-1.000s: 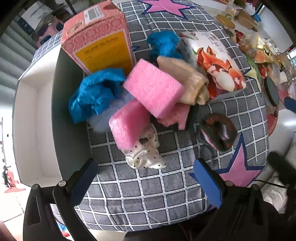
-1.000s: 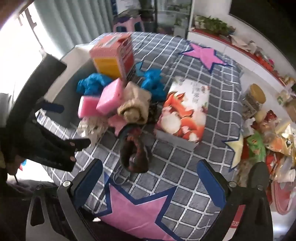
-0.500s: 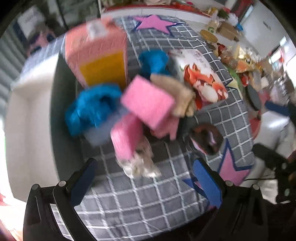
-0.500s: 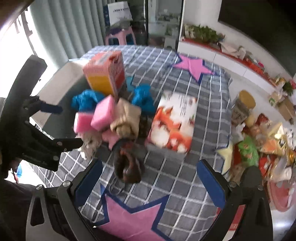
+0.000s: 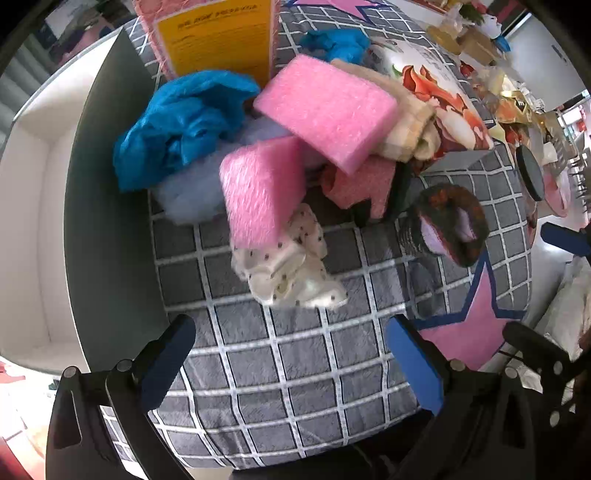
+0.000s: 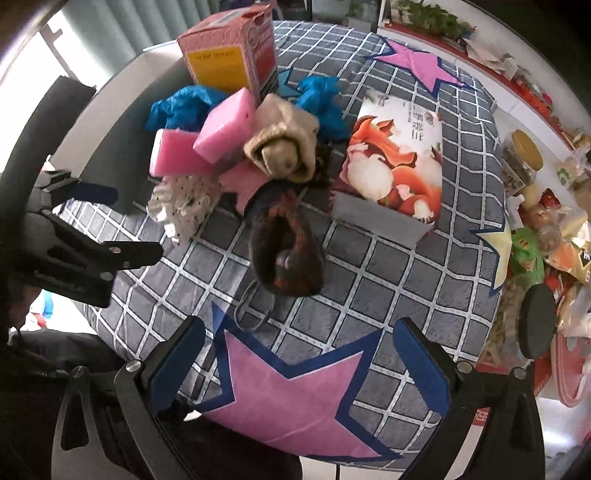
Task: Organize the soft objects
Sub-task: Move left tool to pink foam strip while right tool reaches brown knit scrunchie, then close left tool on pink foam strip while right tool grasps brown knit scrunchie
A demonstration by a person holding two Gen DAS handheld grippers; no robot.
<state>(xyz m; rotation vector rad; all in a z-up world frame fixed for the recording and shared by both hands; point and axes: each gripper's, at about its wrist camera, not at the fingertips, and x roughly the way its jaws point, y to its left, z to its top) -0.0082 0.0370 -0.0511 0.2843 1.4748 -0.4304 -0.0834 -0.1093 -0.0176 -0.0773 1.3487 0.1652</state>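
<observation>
A heap of soft things lies on a grey checked cloth: two pink sponges, blue crumpled cloth, a beige rolled towel, a white dotted scrunchie and a dark furry scrunchie. My left gripper is open and empty, just short of the white scrunchie. My right gripper is open and empty, short of the dark scrunchie. The left gripper also shows in the right wrist view.
A pink and yellow carton stands behind the heap. A flat printed box lies to the right. A white bin with a grey wall is on the left. Jars and snack packets crowd the far right.
My left gripper has moved in closer to the heap; the white scrunchie now sits nearer its fingers. My right gripper has come slightly closer to the dark scrunchie. Both stay open.
</observation>
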